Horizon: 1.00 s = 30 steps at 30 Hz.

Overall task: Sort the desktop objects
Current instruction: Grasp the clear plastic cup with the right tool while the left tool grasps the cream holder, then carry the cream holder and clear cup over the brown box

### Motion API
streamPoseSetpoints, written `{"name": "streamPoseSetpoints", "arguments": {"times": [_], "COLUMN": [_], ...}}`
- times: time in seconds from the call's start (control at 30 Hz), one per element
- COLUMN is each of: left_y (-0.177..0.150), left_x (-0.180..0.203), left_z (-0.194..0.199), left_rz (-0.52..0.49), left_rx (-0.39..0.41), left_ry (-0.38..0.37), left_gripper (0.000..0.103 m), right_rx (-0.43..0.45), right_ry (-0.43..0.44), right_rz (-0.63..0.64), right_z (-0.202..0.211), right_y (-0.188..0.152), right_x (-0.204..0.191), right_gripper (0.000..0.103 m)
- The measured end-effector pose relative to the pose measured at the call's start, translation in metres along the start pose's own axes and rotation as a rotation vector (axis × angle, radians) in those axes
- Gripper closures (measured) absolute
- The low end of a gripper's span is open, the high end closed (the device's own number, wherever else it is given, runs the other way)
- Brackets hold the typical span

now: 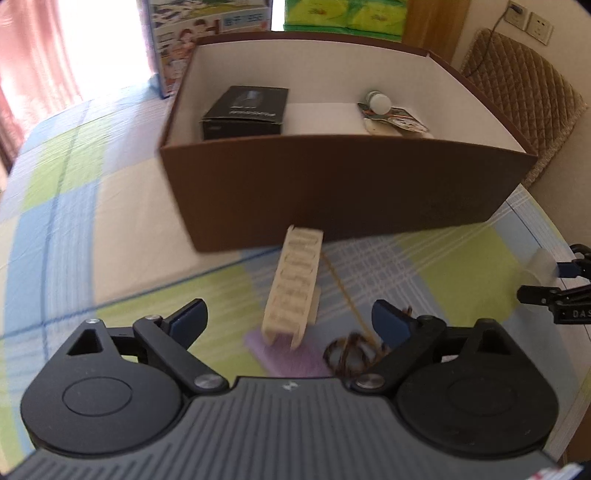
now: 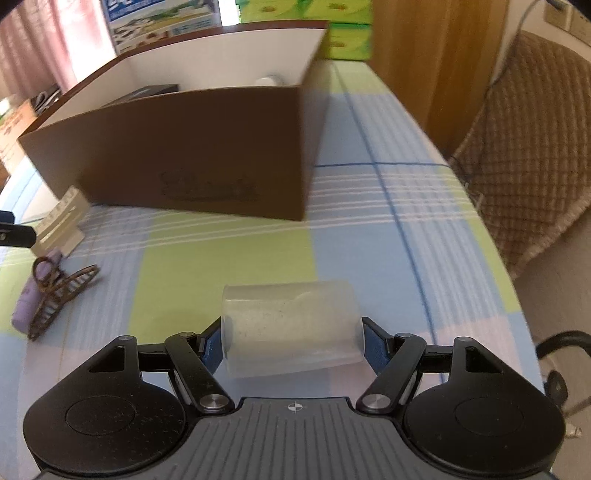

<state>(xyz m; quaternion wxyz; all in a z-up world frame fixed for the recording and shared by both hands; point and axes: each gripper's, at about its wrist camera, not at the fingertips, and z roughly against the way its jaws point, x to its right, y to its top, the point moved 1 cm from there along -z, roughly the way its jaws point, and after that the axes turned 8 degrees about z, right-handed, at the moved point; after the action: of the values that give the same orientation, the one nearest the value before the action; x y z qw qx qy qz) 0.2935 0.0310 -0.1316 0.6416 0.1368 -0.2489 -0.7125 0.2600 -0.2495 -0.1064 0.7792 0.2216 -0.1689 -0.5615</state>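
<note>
A brown cardboard box (image 1: 332, 192) (image 2: 184, 155) with white inner walls stands on the checked tablecloth. Inside it lie a black carton (image 1: 245, 112), a white bulb (image 1: 380, 101) and a flat packet (image 1: 399, 120). My left gripper (image 1: 290, 321) is open and hovers over a beige ladder-shaped piece (image 1: 293, 284) (image 2: 61, 225), a purple item (image 1: 288, 354) (image 2: 27, 302) and a brown hair claw (image 1: 351, 350) (image 2: 62, 291). My right gripper (image 2: 293, 345) (image 1: 569, 291) is shut on a translucent cup (image 2: 291, 328) (image 1: 539, 266) lying sideways between its fingers.
A chair with a quilted brown cover (image 1: 517, 92) (image 2: 524, 147) stands past the table's right edge. Green packages (image 1: 343, 14) and a colourful carton (image 1: 177, 48) sit behind the box. Open cloth lies to the left of the box (image 1: 92, 184) and to its right (image 2: 388, 184).
</note>
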Motion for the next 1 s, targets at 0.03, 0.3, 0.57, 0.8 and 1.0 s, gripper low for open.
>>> {"name": "streamPoseSetpoints", "arguments": {"times": [0.03, 0.3, 0.57, 0.8, 1.0], "left_y": [0.004, 0.022, 0.024, 0.025, 0.028], "left_x": [0.001, 0.009, 0.008, 0.007, 0.006], "left_z": [-0.005, -0.041, -0.061, -0.063, -0.052], "left_rz": [-0.009, -0.063, -0.090, -0.086, -0.092], "left_rx": [-0.007, -0.056, -0.097, -0.102, -0.070], "left_ry": [-0.001, -0.007, -0.008, -0.011, -0.025], "left_gripper": [0.014, 0.034, 0.059, 0.079, 0.080], "right_rx": [-0.001, -0.011, -0.010, -0.004, 0.011], "right_ry": [-0.005, -0.033, -0.053, -0.051, -0.050], "right_rz": [-0.008, -0.053, -0.071, -0.066, -0.063], "right_z": [0.001, 0.004, 0.008, 0.009, 0.015], "right_y": [-0.001, -0.006, -0.009, -0.008, -0.008], "right_x": [0.004, 0.017, 0.022, 0.022, 0.020], "right_gripper": [0.033, 0.033, 0.033, 0.033, 0.033]}}
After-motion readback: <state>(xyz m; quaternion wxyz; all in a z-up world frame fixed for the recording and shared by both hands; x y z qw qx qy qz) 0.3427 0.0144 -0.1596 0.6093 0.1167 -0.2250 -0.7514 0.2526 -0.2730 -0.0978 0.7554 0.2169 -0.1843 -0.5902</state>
